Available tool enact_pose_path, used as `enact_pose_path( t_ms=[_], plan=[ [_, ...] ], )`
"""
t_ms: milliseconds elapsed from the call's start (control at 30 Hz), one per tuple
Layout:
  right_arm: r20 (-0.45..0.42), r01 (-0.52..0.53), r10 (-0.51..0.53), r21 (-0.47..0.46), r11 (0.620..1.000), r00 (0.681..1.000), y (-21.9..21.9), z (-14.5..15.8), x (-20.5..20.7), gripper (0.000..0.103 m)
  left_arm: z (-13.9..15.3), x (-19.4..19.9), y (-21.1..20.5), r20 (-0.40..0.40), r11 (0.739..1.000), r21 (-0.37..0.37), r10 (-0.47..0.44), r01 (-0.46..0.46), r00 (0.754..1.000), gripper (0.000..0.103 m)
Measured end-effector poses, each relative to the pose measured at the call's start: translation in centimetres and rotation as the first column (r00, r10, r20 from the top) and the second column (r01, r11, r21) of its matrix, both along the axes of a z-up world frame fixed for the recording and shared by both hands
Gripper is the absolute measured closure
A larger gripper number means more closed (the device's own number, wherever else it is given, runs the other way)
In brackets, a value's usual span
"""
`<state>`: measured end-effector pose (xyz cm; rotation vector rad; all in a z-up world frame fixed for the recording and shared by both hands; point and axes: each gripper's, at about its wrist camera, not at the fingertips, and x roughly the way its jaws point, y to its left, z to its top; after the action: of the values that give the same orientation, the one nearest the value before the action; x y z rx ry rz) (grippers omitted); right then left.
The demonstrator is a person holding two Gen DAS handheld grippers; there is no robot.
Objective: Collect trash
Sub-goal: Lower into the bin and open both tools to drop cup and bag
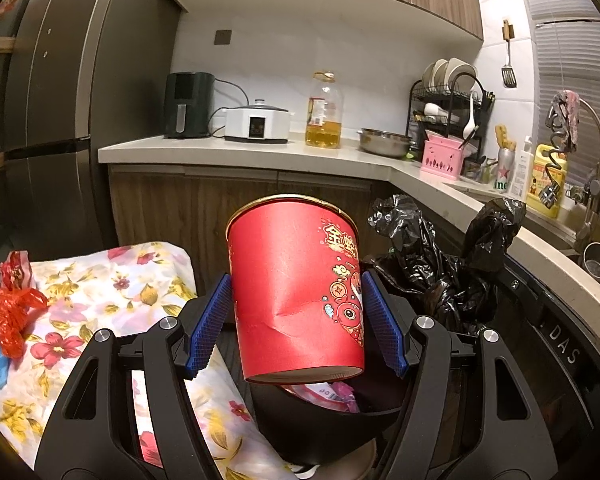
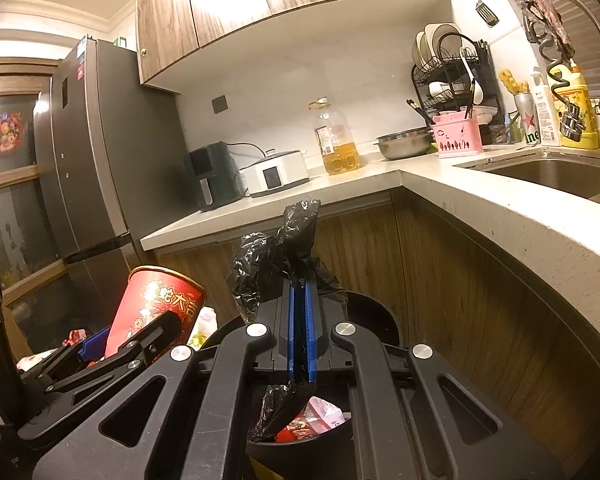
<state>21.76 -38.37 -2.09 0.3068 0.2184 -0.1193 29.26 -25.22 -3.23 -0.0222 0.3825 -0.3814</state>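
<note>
My left gripper point(image 1: 296, 322) is shut on a dented red paper cup point(image 1: 296, 296), its blue pads pressing both sides. The cup stands upright, held over the rim of a black bin point(image 1: 300, 436) lined with a black trash bag point(image 1: 432, 264). In the right wrist view the same red cup point(image 2: 160, 312) and the left gripper point(image 2: 116, 350) show at lower left. My right gripper point(image 2: 300, 332) is shut on the black trash bag point(image 2: 284, 256), whose edge sticks up above the pads. Wrappers point(image 2: 320, 416) lie inside the bin point(image 2: 376, 312).
A floral-clothed table point(image 1: 100, 312) at left carries red plastic scraps point(image 1: 12, 312). A counter point(image 1: 260, 156) behind holds an air fryer point(image 1: 188, 104), a cooker, an oil bottle point(image 1: 324, 116), a steel bowl and a dish rack. The sink point(image 2: 556, 172) lies right, the fridge point(image 2: 88, 152) left.
</note>
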Motion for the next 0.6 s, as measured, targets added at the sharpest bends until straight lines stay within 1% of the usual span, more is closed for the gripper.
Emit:
enact_pose_path(
  t_ms=[600],
  plan=[
    [-0.018,0.003,-0.003,0.007,1.000,1.000,-0.5,-0.7,1.0,0.097,-1.0,1.3,-0.8,-0.026,1.000,0.010,-0.001,0.002,1.000,0.037]
  ],
)
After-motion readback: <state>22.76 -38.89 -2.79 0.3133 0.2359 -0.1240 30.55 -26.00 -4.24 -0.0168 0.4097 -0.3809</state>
